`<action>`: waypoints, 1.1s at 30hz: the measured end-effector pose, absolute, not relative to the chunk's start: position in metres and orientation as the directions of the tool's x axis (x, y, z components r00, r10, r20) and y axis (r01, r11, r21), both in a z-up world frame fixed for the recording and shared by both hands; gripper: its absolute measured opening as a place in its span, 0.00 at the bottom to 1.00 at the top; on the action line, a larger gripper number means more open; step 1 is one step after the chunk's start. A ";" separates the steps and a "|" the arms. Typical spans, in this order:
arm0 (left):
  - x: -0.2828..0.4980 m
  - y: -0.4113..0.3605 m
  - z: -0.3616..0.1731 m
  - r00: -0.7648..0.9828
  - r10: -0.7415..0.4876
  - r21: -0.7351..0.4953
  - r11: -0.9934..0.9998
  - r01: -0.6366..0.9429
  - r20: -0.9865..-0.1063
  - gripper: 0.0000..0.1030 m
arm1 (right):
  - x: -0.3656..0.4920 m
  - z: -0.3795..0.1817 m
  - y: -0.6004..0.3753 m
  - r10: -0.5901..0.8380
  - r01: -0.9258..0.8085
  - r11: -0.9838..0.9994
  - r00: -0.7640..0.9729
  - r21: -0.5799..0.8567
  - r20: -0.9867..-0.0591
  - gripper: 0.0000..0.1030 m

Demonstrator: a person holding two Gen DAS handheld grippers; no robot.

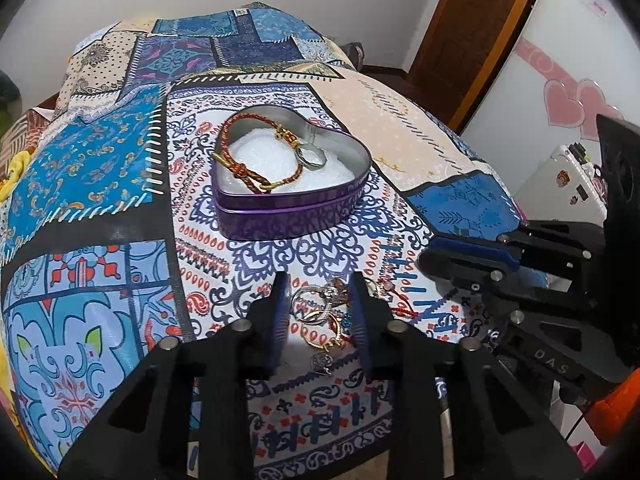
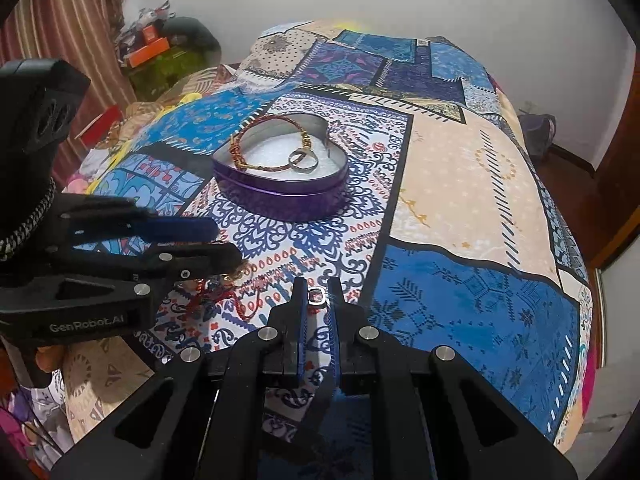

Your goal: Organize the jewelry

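A purple heart-shaped tin [image 1: 292,208] [image 2: 280,196] sits open on the patterned bedspread, lined with white foam. It holds a red-and-gold braided bracelet [image 1: 248,152] [image 2: 256,148] and silver rings [image 1: 310,157] [image 2: 303,159]. My left gripper [image 1: 320,300] is open, its jaws on either side of a small pile of rings and chains [image 1: 324,316] on the cloth. My right gripper [image 2: 318,296] is shut on a small silver ring [image 2: 316,295], held at its fingertips just above the cloth. A thin red cord [image 2: 224,300] lies beside the pile.
The quilt [image 2: 460,200] covers a bed whose edges fall away to the right and front. The right gripper [image 1: 480,256] shows at the right of the left wrist view; the left gripper [image 2: 160,248] shows at the left of the right wrist view. Clutter [image 2: 160,52] stands far left.
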State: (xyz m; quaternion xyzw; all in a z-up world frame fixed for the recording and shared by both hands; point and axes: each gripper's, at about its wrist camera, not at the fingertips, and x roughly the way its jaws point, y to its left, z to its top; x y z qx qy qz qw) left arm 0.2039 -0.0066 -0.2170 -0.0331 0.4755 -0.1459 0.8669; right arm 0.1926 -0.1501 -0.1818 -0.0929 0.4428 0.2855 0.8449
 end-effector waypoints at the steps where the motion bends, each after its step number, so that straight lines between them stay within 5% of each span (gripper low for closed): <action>1: 0.203 -0.008 -0.217 0.509 -0.281 -0.190 0.956 0.224 -0.813 0.28 | 0.193 -0.181 -0.151 0.399 -0.561 0.822 0.448 0.096 -0.800 0.08; 5: 0.202 -0.009 -0.215 0.518 -0.274 -0.180 0.958 0.225 -0.810 0.27 | 0.193 -0.177 -0.153 0.405 -0.556 0.825 0.456 0.102 -0.792 0.08; 7: 0.200 -0.009 -0.213 0.526 -0.268 -0.173 0.959 0.223 -0.807 0.13 | 0.193 -0.174 -0.154 0.409 -0.556 0.825 0.462 0.102 -0.787 0.08; 33: 0.205 0.014 -0.146 0.690 -0.232 -0.138 0.972 0.190 -0.686 0.13 | 0.210 -0.129 -0.154 0.439 -0.542 0.836 0.565 0.088 -0.699 0.08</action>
